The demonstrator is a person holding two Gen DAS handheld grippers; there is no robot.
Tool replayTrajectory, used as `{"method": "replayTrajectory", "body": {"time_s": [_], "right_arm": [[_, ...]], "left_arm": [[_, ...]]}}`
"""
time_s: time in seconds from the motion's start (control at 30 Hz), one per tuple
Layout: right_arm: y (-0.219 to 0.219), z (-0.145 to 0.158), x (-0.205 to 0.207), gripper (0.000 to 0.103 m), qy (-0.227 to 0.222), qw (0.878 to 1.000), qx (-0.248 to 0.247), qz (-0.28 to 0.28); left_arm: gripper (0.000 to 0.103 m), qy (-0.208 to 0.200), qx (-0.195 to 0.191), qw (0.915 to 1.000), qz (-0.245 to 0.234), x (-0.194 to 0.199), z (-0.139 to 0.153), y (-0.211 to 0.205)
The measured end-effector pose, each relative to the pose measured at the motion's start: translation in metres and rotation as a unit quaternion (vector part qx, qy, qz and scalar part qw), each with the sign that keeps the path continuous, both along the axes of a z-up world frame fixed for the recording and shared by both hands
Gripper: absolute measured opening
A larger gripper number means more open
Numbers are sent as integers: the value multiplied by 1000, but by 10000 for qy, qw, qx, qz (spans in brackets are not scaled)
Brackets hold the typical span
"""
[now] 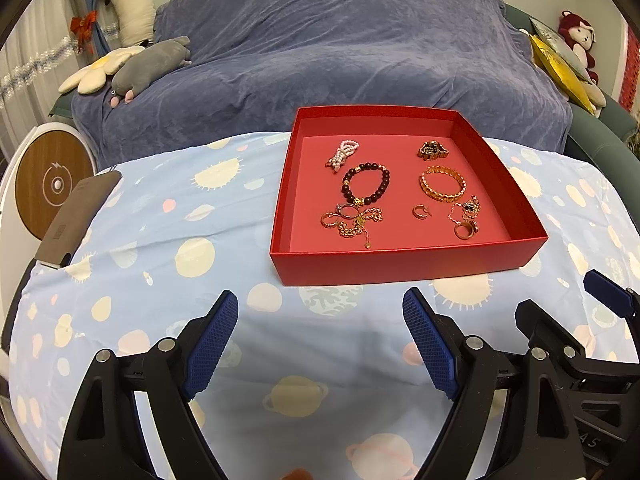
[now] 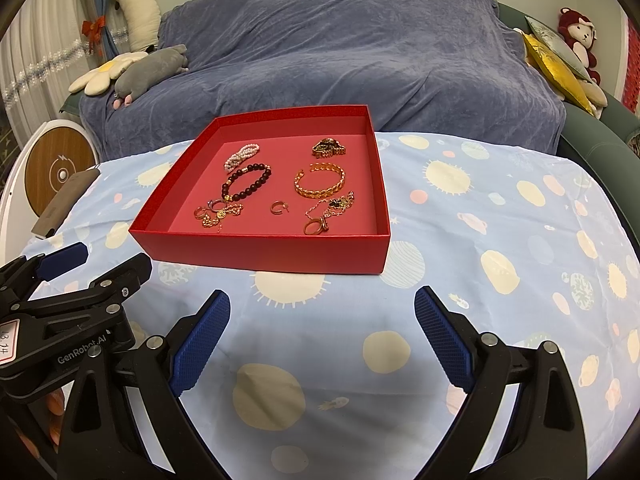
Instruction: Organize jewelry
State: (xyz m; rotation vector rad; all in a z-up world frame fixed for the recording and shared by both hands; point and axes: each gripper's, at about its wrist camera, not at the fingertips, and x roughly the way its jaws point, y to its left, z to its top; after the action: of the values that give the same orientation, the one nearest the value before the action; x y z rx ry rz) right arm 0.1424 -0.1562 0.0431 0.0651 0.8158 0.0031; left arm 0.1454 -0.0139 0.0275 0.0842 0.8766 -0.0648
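A shallow red box [image 1: 400, 268] [image 2: 260, 254] stands on the blue planet-print tablecloth [image 1: 160, 240]. Inside lie a pearl bracelet [image 1: 343, 151], a dark bead bracelet [image 1: 366, 184], a gold cuff bangle [image 1: 443, 185], a dark gold watch [image 1: 432, 150], a small hoop earring [image 1: 421, 211], and gold chains with rings at front left [image 1: 352, 222] and front right [image 1: 466, 220]. My left gripper [image 1: 320, 340] is open and empty, in front of the box. My right gripper [image 2: 322, 340] is open and empty, in front of the box and to the right of the left gripper.
A blue-covered sofa [image 1: 320, 52] stands behind the table with plush toys at left [image 1: 148, 64] and right [image 1: 576, 36]. A grey-brown flat object [image 1: 76, 216] lies at the table's left edge. A round white and wood device [image 1: 52, 184] stands beyond it.
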Motion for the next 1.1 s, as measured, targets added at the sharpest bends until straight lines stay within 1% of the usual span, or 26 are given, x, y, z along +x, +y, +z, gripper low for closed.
{"method": "replayTrajectory", "body": {"time_s": [0.3,0.4,0.53,0.77,0.9,1.1], "right_arm": [[0,-1,-3,93,-17,10000,15,-56],[2,-1,-4,94,-32,10000,-2,-68],[2,-1,-5,94,-52,10000,8,-82],[3,0,-5,95,-64,9999,-2,-95],[4,-1,-7,95,-52,9999,-21,-85],[3,-1,-8,96,-68,9999,-4,-124]], "left_arm": [[82,13,-32,10000,39,0,-1,0],[86,26,25,9999,121,-1,-1,0],[86,-49,79,9999,110,-2,0,-1],[86,-30,10,9999,134,-3,-1,1],[86,-109,99,9997,180,-6,-2,-2],[86,-17,58,9998,189,-4,-2,-2]]}}
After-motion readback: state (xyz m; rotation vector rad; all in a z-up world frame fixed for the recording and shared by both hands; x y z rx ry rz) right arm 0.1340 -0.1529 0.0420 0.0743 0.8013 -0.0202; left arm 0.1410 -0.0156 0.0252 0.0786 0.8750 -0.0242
